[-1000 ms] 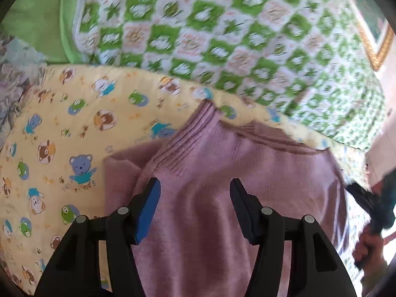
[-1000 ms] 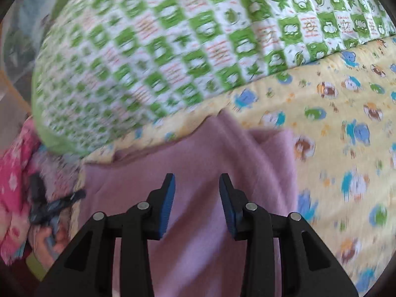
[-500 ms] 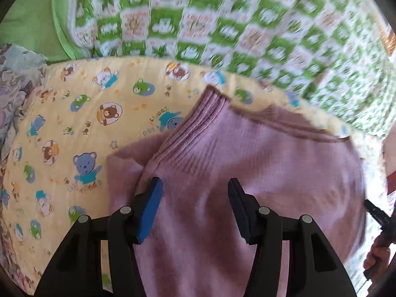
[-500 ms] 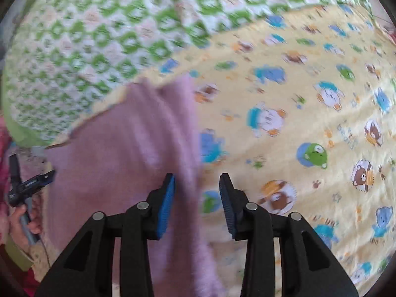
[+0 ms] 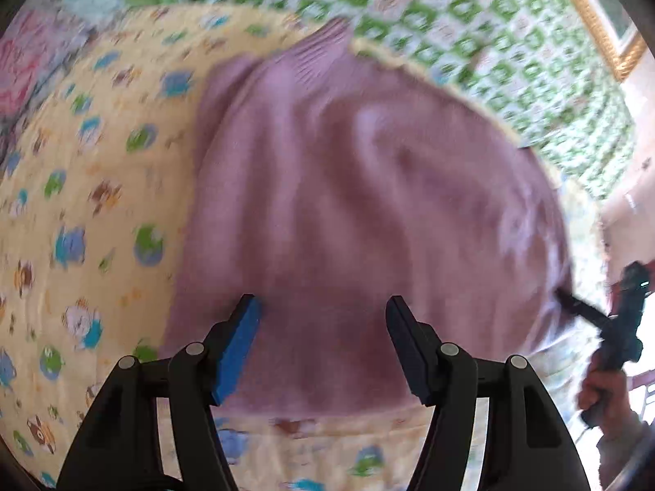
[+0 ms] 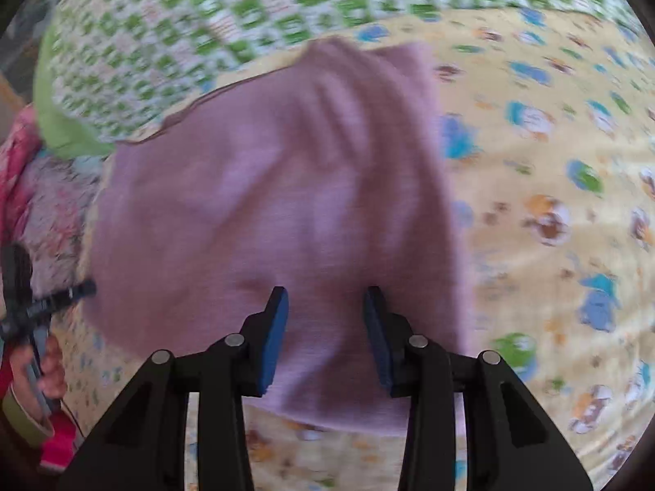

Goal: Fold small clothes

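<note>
A yellow sheet printed with cartoon animals is covering the bed, and a mauve knitted sweater is lying flat on it. In the left wrist view, from left to right: bare yellow sheet, then the sweater filling the centre, then the right gripper in a hand at the far right edge. The sweater's long axis is running from its near hem away toward the green-and-white checked quilt, with the ribbed neck pointing at the quilt and just touching its edge. The left gripper is hanging over the hem end, its jaws standing wide and having just been opening; nothing is pinched between them. In the right wrist view, the left gripper is showing at the left margin, and the right gripper is standing narrower, apart, over the sweater. Both frames are blurred, so pad contact with the knit probably cannot be judged.
</note>
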